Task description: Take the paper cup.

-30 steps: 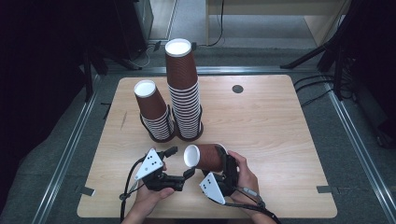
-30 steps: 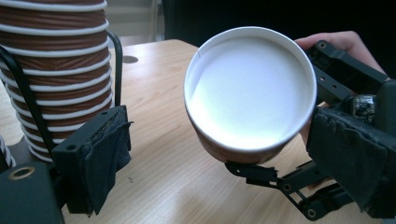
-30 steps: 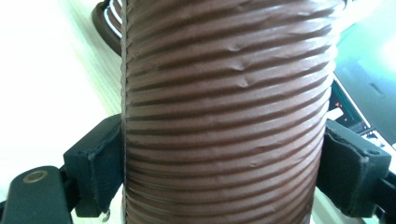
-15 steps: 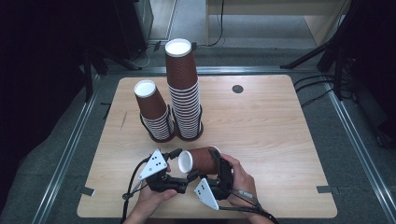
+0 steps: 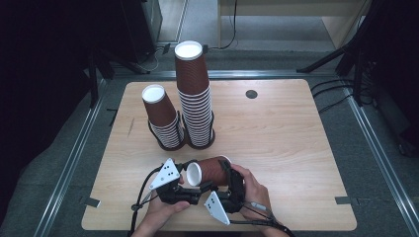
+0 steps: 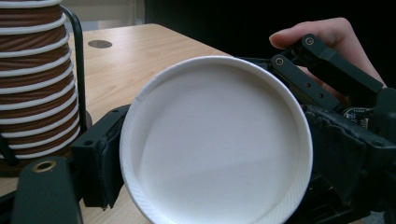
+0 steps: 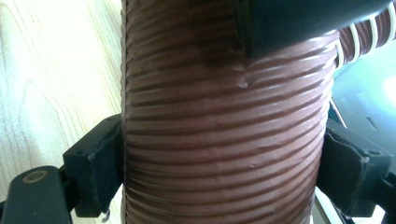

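Left hand-held gripper (image 5: 190, 183) sits at the cup's white closed end, jaws just closing in on it, one pad beside the rim in the left gripper view; whether they press yet, I cannot tell. Just to its right, the brown ribbed cup (image 5: 210, 171) lies sideways above the bench (image 5: 296, 148), likely so each tool can take an end. The right hand-held gripper (image 5: 232, 185) clamps its body firmly. A second ago the cup pointed farther away; now it's swung closer in.

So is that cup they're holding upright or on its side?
On its side. The cup lies level above the table, white end toward the left gripper, ribbed wall clamped by the right gripper.
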The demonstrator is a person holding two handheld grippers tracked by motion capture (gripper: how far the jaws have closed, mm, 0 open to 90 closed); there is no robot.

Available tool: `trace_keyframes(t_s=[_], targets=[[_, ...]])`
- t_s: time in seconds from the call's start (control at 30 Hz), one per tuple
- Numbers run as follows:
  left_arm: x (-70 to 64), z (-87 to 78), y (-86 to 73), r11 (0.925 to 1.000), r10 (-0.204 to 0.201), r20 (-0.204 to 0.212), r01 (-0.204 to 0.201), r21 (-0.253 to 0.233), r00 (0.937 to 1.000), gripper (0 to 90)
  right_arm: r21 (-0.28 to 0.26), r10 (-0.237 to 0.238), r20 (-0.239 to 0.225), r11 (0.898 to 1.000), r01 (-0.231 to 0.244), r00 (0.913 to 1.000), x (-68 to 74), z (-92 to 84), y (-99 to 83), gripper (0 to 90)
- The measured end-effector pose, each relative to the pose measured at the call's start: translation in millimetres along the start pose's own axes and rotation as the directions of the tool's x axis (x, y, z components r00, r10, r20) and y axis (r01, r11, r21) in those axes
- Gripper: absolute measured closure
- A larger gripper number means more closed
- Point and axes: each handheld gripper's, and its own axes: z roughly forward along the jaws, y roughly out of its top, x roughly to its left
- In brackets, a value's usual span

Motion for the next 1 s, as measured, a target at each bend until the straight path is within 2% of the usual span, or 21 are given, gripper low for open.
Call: trace_keyframes(t_s=[0.27,0.47,0.6,0.7,0.73,0.83,1.0], targets=[[3.2,-2.4,0.6,0.9997,-0.023,0.011,0.023,-0.011,0.9997,20.9,-0.002,-0.003,0.004,1.0,0.003,1.0,0.0,0.0,-0.8,12.6],[4.2,-2.5,0.3,0.9997,-0.024,0.015,0.024,-0.006,0.9996,21.5,-0.005,-0.003,0.004,1.0,0.003,1.0,-0.2,0.1,-1.0,12.2],[3.9,-3.9,0.6,0.9996,-0.015,0.02,0.016,-0.022,0.9997,22.1,-0.012,0.017,0.004,1.0,-0.017,0.9998,0.3,-0.3,-1.1,10.7],[4.4,-6.0,1.4,0.9994,-0.014,0.022,0.014,-0.033,0.9997,22.5,-0.019,0.034,0.02,0.999,-0.033,0.9992,-0.3,-1.3,-0.7,7.3],[5.0,-6.5,1.6,0.9992,-0.017,0.021,0.017,-0.037,0.9996,22.6,-0.016,0.029,0.045,0.999,-0.029,0.9986,-1.6,-0.6,-0.6,3.7],[7.5,-8.8,1.9,0.9989,-0.019,0.018,0.02,-0.044,0.9997,22.7,-0.005,0.067,0.017,0.998,-0.067,0.9976,-4.1,-0.5,-1.8,0.0],[11.6,-12.9,2.9,0.998,-0.027,0.004,0.027,-0.058,0.9996,22.7,-0.021,0.076,0.002,0.997,-0.076,0.9971,-5.1,-2.3,-4.1,0.0]])
